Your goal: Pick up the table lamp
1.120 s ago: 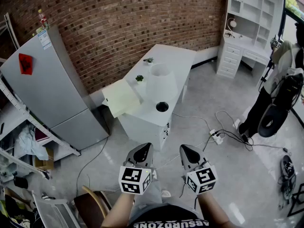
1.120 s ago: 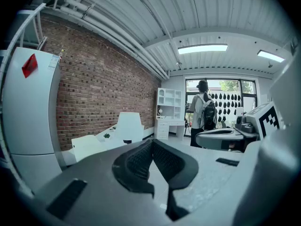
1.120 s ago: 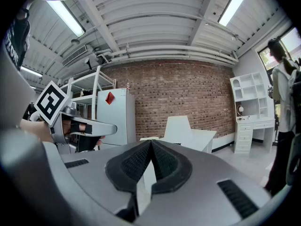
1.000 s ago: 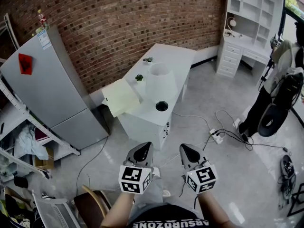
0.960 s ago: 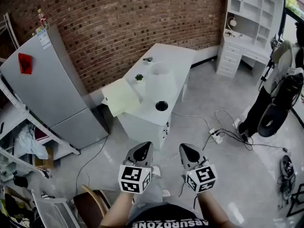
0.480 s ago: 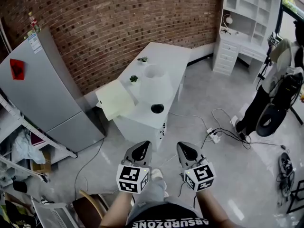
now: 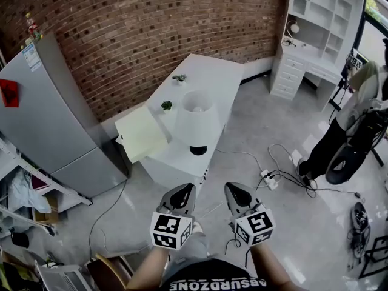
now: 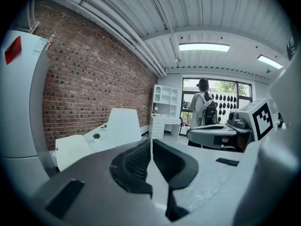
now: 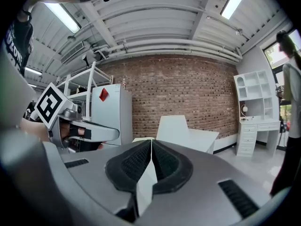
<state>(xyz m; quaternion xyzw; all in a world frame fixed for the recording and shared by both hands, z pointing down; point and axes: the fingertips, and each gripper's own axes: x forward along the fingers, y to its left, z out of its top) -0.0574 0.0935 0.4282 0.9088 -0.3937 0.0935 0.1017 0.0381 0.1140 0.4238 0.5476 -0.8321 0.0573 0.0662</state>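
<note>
The table lamp (image 7: 195,119) has a white cone shade and a black round base (image 7: 198,150). It stands at the near end of a white table (image 7: 209,77) by the brick wall. The shade also shows in the left gripper view (image 8: 123,125) and the right gripper view (image 9: 173,128), well ahead of the jaws. My left gripper (image 7: 182,193) and right gripper (image 7: 235,193) are held side by side over the floor, short of the table. Both are shut with nothing between their pads (image 8: 151,155) (image 9: 151,159).
A cream panel (image 7: 140,134) leans off the table's left corner. Two small plants (image 7: 166,105) sit on the table. A grey fridge (image 7: 45,114) stands left. A power strip with cables (image 7: 268,178) lies on the floor. A person (image 7: 357,120) stands right near white shelving (image 7: 309,35).
The view has advanced toward the table: lamp and table sit lower and nearer in the head view. Both grippers moved forward with it and stayed shut.
</note>
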